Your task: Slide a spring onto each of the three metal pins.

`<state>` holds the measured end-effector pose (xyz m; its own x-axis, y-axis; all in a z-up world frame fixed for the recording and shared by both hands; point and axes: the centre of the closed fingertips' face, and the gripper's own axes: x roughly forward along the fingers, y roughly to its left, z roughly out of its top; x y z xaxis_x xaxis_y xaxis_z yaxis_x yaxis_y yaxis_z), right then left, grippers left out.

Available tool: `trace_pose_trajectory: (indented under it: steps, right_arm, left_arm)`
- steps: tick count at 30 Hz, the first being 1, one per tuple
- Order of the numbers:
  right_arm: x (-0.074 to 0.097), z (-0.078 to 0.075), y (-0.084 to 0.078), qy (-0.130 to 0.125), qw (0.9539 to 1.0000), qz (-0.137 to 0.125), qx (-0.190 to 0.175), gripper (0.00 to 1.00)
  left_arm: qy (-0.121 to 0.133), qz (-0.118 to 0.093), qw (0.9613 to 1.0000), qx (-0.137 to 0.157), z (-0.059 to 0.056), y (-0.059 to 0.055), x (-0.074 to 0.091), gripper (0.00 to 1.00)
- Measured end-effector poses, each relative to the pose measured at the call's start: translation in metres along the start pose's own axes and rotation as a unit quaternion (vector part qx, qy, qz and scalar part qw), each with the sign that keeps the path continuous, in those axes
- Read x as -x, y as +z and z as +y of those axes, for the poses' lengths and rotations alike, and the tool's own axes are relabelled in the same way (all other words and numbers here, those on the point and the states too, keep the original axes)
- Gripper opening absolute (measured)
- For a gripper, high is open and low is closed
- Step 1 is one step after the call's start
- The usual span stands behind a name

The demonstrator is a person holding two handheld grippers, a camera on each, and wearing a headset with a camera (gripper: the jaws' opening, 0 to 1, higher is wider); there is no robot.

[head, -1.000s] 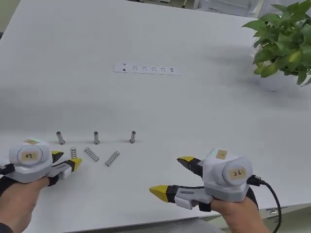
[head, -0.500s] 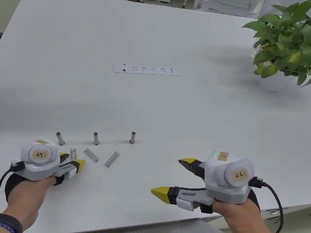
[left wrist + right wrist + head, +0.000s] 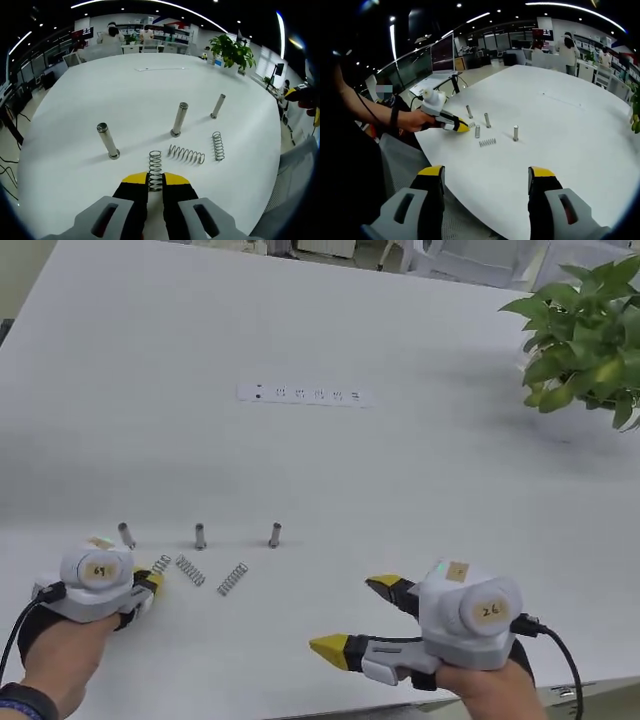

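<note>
Yellow-tipped left gripper (image 3: 155, 181), jaws pinched on the near end of a coil spring (image 3: 155, 165), should stand it upright over the metal pin (image 3: 107, 141) just left of that spring, while the right gripper (image 3: 487, 174) hangs with jaws spread apart

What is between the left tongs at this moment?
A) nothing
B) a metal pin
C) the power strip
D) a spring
D: in the left gripper view, the left tongs are closed on the near end of a spring.
</note>
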<state>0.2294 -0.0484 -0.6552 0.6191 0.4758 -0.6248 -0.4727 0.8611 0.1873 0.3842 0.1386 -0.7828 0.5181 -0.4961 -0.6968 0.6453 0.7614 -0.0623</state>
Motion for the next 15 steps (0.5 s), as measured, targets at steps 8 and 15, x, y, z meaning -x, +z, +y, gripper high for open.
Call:
trace_pose_trajectory:
  steps: [8,15]
  right_arm:
    - [0.001,0.002,-0.001,0.002,1.0000,0.002,0.003,0.66]
    - [-0.001,0.005,0.003,0.006,1.0000,-0.002,0.005,0.66]
  left_arm:
    - [0.000,0.001,0.9999,0.014,0.001,-0.007,0.017,0.02]
    - [0.005,-0.014,0.9996,0.025,0.010,-0.004,0.035,0.02]
